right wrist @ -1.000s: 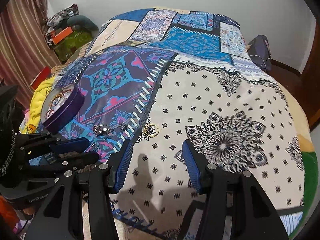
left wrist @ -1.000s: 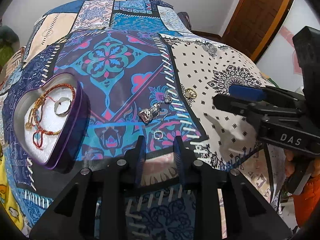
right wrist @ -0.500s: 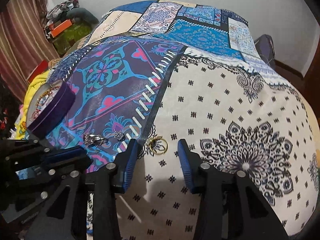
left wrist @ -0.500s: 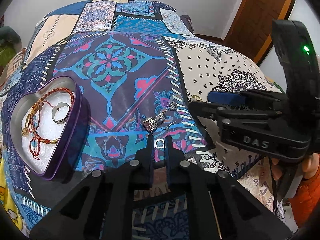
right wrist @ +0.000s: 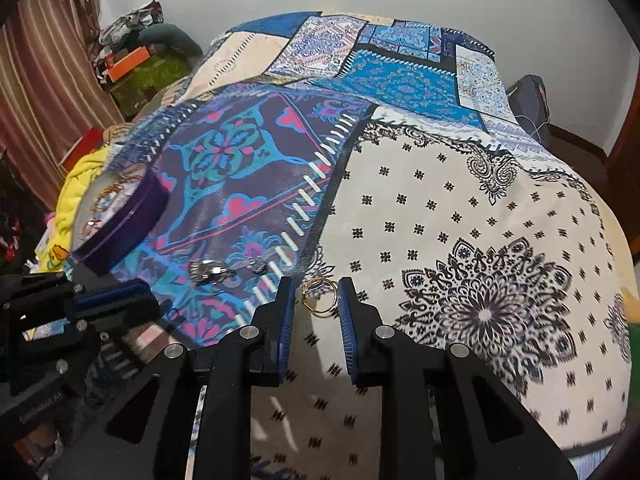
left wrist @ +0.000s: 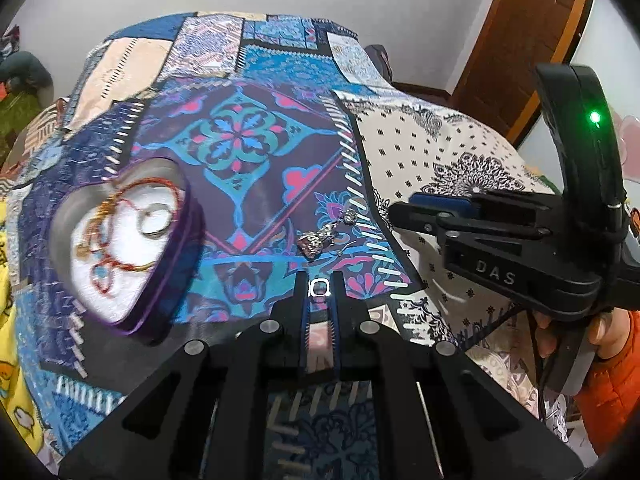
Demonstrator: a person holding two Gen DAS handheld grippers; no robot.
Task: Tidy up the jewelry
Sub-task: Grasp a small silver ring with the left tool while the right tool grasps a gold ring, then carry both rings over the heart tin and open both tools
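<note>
My left gripper (left wrist: 319, 280) is shut on a small silver ring (left wrist: 319, 288), held at the fingertips just above the patchwork bedspread (left wrist: 248, 148). A purple heart-shaped tin (left wrist: 124, 240) at the left holds red and gold threads and a ring. A silver earring (left wrist: 320, 238) lies just beyond the left fingertips; it also shows in the right wrist view (right wrist: 208, 270). My right gripper (right wrist: 318, 300) is open, its blue pads either side of gold rings (right wrist: 319, 295) lying on the cream patch. The left gripper shows at the left of the right wrist view (right wrist: 108, 300).
The right gripper body (left wrist: 520, 248) and the hand holding it fill the right side of the left wrist view. A yellow blanket (right wrist: 76, 188) and clutter lie past the bed's left edge. A wooden door (left wrist: 532, 36) stands at the back right.
My left gripper has closed on the silver ring and lifted it a little. My right gripper has moved forward and narrowed around the gold rings.
</note>
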